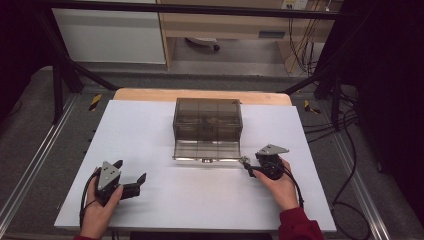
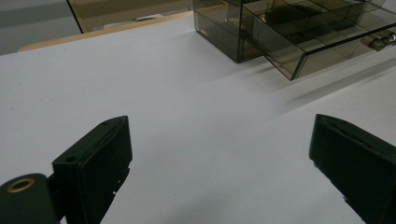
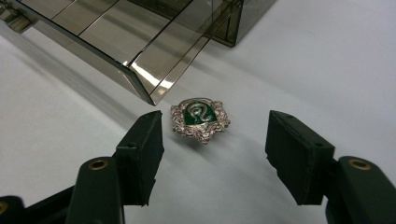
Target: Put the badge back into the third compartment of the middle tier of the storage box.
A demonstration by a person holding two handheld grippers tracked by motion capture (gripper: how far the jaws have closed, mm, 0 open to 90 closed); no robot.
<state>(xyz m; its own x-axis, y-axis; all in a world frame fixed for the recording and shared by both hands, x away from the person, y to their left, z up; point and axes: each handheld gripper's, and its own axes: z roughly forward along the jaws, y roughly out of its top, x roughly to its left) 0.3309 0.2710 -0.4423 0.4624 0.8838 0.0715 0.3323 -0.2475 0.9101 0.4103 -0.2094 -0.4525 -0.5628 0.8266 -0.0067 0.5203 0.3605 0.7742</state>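
Right gripper [image 3: 215, 140] released by a brooch [image 3: 200, 120], left gripper [image 1: 132, 177] released, on white tabletop [image 1: 200, 200] w/ smoked box [image 1: 207, 120].

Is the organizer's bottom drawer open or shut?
Open: the drawer sticks out in front of the smoky box, its divided compartments exposed.

Smoky translucent brown drawer box [image 1: 207, 120], silver brooch [image 3: 200, 119] with green enamel centre, white table sheet [image 1: 150, 130], black claws.

One smoked-plastic drawer box [image 1: 207, 119], one drawer [image 1: 207, 150] pulled out from it, one silver-and-green brooch [image 3: 200, 118], two hand-held grippers, left gripper [image 1: 131, 181] and right gripper [image 1: 246, 163], two fingers on each, one white worktop [image 1: 200, 195].
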